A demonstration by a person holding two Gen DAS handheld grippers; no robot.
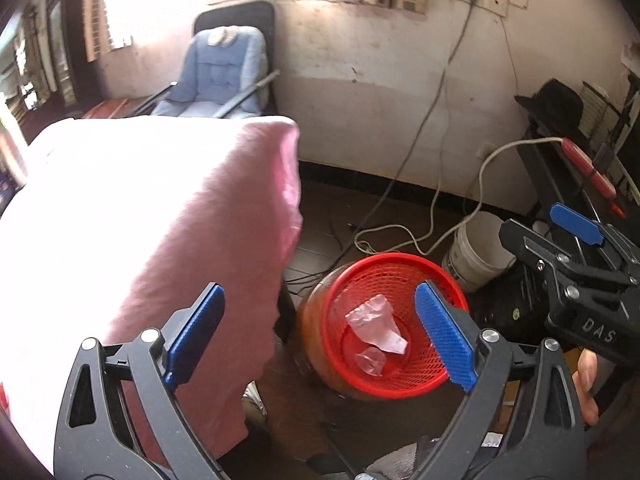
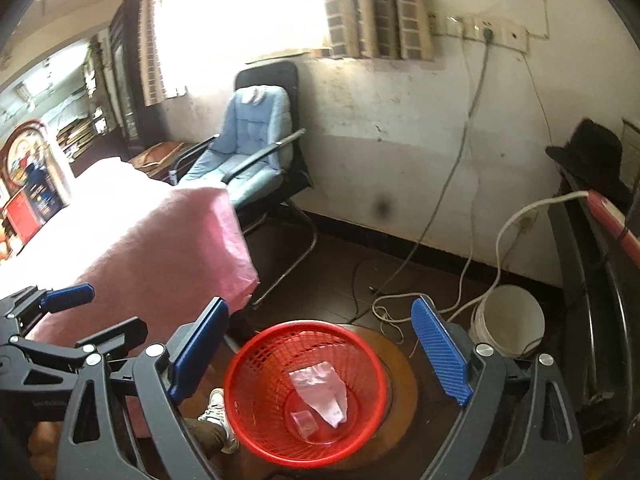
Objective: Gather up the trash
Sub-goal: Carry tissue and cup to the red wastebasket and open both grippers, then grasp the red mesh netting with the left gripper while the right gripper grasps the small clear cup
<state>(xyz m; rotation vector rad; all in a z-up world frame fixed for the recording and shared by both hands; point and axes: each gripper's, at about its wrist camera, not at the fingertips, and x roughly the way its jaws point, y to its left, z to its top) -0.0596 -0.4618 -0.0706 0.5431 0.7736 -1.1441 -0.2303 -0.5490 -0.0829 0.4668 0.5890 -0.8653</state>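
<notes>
A red mesh basket [image 1: 394, 258] [image 2: 304, 326] stands on the dark floor beside the table. Inside it lie a crumpled pinkish-white wrapper [image 1: 376, 324] [image 2: 320, 392] and a smaller clear scrap [image 1: 372, 360] [image 2: 306, 420]. My left gripper [image 1: 318, 290] hangs open above the basket's left side, with nothing between its blue pads. My right gripper [image 2: 320, 304] is open too, right over the basket, and holds nothing. In the left wrist view the right gripper [image 1: 530, 220] shows at the right edge. In the right wrist view the left gripper [image 2: 116, 308] shows at the lower left.
A table under a pink cloth [image 1: 160, 220] [image 2: 140, 248] fills the left. A white bucket [image 1: 476, 248] [image 2: 508, 320] stands right of the basket, with cables [image 1: 384, 236] on the floor behind. A blue-cushioned chair [image 2: 248, 140] is by the wall. A shoe [image 2: 218, 408] is near the basket.
</notes>
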